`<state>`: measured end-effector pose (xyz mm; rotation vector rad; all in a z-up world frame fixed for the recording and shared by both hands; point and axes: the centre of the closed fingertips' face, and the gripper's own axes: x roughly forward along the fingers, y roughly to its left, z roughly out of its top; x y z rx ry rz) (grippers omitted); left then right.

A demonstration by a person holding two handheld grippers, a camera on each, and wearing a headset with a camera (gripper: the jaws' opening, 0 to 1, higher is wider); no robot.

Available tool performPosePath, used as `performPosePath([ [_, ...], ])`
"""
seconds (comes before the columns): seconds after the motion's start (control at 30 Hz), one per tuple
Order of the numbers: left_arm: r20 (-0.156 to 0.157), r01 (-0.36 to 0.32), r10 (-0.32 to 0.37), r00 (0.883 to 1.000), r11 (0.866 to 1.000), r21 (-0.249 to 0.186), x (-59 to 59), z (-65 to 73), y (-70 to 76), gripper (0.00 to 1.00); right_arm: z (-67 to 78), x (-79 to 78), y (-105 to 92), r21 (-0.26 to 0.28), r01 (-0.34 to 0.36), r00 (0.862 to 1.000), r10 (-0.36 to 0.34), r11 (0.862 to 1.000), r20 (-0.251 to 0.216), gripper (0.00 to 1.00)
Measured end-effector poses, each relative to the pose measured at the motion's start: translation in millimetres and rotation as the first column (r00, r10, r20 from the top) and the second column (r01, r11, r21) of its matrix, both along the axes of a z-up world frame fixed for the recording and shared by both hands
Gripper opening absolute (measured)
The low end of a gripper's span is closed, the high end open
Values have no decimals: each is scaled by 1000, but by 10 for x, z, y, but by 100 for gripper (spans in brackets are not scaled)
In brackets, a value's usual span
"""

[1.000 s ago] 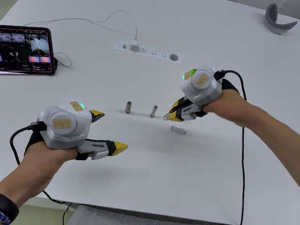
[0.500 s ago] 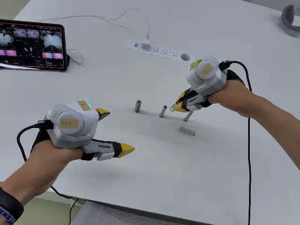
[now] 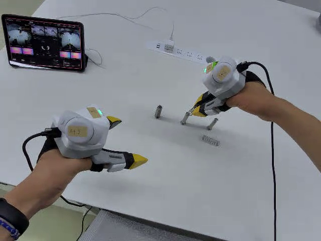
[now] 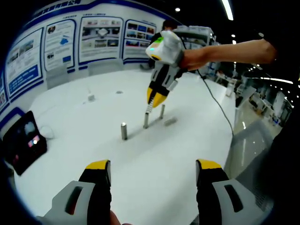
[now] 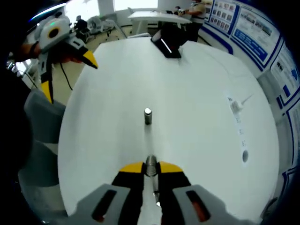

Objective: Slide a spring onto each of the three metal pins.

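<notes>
Right gripper: your right gripper (image 3: 199, 108) is over the row of pins, jaws pinched shut on a spring (image 3: 193, 110).
Held spring: it slants down and left out of the jaw tips. Its lower end is at the top of the middle pin (image 3: 185, 118); you cannot tell whether it is over the pin.
Right gripper view: the closed yellow tips (image 5: 151, 167) grip the grey coil (image 5: 150, 162) on the centre line, and the left pin (image 5: 148, 116) stands farther along it.
Left gripper: your left gripper (image 3: 127, 141) is held near and left, well apart from the pins, jaws wide open with nothing between them (image 4: 153, 168).
Left pin: upright (image 3: 158, 115), with a fitted spring (image 3: 159, 109) round it.
Right pin: upright and bare (image 3: 212, 123), just below your right gripper.
Loose spring: lying flat on the table (image 3: 150, 191), just near of the right pin (image 3: 211, 140).
Far side: tablet (image 3: 44, 42) propped at far left, power strip (image 3: 178, 51) beyond the pins.
</notes>
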<state>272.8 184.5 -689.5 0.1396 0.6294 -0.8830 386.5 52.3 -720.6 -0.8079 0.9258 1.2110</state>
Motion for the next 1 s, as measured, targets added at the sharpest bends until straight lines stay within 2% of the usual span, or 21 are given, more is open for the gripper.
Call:
performPosePath([
  [0.23, -12, -14, 14, 1000, 1000, 0, -20, -29, 48, 75, -49, 5, 41, -21, -19, 1000, 19, 1000, -1, 13],
  [1.0, -13, -38, 38, 999, 999, 4, -6, -43, 163, 74, -291, 25, 106, -64, -66, 998, 64, 996, -26, 13],
])
